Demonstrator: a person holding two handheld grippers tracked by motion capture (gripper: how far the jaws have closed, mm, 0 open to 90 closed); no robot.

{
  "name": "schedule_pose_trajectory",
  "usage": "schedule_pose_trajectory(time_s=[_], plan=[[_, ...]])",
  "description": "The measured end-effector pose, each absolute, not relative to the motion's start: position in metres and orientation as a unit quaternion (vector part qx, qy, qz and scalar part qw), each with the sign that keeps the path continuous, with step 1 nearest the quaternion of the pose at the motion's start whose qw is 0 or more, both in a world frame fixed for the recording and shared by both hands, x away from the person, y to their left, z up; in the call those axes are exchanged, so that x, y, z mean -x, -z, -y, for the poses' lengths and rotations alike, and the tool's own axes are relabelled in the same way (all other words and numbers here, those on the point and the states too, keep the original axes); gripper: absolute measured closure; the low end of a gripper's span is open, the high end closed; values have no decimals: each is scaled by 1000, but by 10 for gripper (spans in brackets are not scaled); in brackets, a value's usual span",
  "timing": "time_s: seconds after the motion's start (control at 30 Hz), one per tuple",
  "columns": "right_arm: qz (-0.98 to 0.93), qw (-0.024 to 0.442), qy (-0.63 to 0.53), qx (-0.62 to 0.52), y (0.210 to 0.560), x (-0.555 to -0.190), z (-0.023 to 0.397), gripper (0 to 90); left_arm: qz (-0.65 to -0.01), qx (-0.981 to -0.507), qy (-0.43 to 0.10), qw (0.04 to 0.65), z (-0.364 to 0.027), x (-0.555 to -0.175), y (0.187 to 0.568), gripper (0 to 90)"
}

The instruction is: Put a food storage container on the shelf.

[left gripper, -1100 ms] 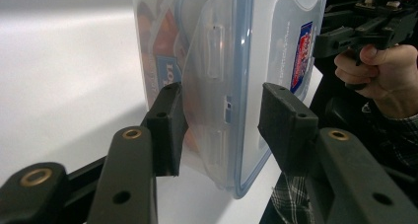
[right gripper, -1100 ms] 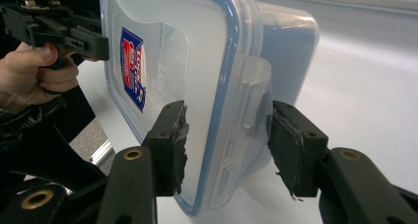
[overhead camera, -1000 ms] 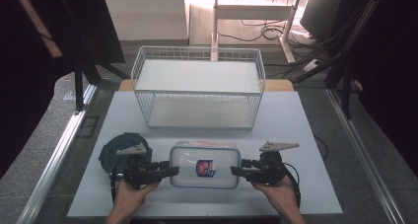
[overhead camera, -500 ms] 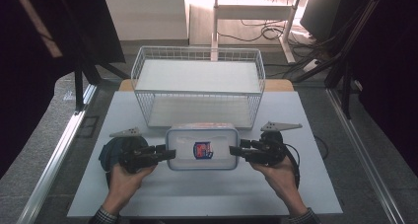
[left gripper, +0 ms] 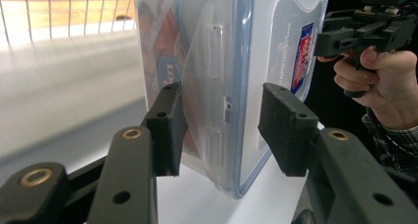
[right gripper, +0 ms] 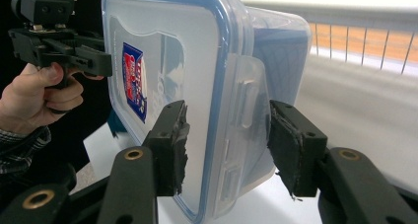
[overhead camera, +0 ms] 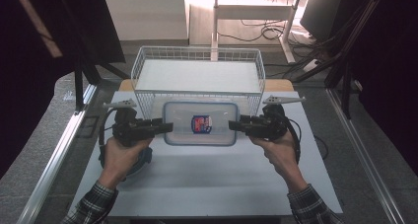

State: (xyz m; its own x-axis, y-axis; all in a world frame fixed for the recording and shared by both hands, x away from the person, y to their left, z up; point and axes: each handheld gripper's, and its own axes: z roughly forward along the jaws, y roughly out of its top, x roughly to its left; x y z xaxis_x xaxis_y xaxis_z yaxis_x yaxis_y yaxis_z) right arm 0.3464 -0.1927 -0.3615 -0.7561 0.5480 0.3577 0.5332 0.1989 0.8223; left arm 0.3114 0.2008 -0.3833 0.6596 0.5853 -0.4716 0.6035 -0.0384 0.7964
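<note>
Container [overhead camera: 200, 124] and both grippers have risen off the bench [overhead camera: 212, 179] and moved toward the wire basket [overhead camera: 198, 55] since a second ago; it now hangs just before the basket's front wall. Left gripper [overhead camera: 167, 127] and right gripper [overhead camera: 233, 125] each clamp their jaws on an end. It is a clear, round-cornered plastic box with a blue-rimmed lid and a label.

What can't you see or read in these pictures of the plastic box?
- Label words on the plastic box: too small in the high view, skewed in both gripper views.
- Inside the box: cloudy walls blur it.
- Dark round thing on the table: mostly hidden under the left hand.
- Box's far end: cut off by the left gripper view's top edge.
</note>
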Motion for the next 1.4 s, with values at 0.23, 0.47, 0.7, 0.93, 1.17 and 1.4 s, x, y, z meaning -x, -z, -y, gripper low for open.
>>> schedule_pose_trajectory(time_s=[0.23, 0.47, 0.7, 0.93, 1.17, 1.4], plan=[[-770, 21, -535, -347, 340, -364, 185, 508, -407, -712, 10, 573, -210, -336, 367, 531], [-768, 26, -537, -348, 328, -380, 179, 509, -411, -704, 11, 579, -215, -352, 360, 530], [-761, 25, -547, -347, 313, -398, 174, 512, -410, -701, 4, 584, -220, -365, 345, 530], [-757, 30, -552, -348, 302, -410, 171, 512, -408, -700, -2, 586, -223, -381, 330, 529], [-751, 33, -559, -351, 293, -425, 170, 511, -409, -699, -8, 586, -224, -400, 317, 528], [-747, 31, -560, -358, 293, -442, 168, 511, -418, -691, -1, 590, -226, -415, 323, 526]])
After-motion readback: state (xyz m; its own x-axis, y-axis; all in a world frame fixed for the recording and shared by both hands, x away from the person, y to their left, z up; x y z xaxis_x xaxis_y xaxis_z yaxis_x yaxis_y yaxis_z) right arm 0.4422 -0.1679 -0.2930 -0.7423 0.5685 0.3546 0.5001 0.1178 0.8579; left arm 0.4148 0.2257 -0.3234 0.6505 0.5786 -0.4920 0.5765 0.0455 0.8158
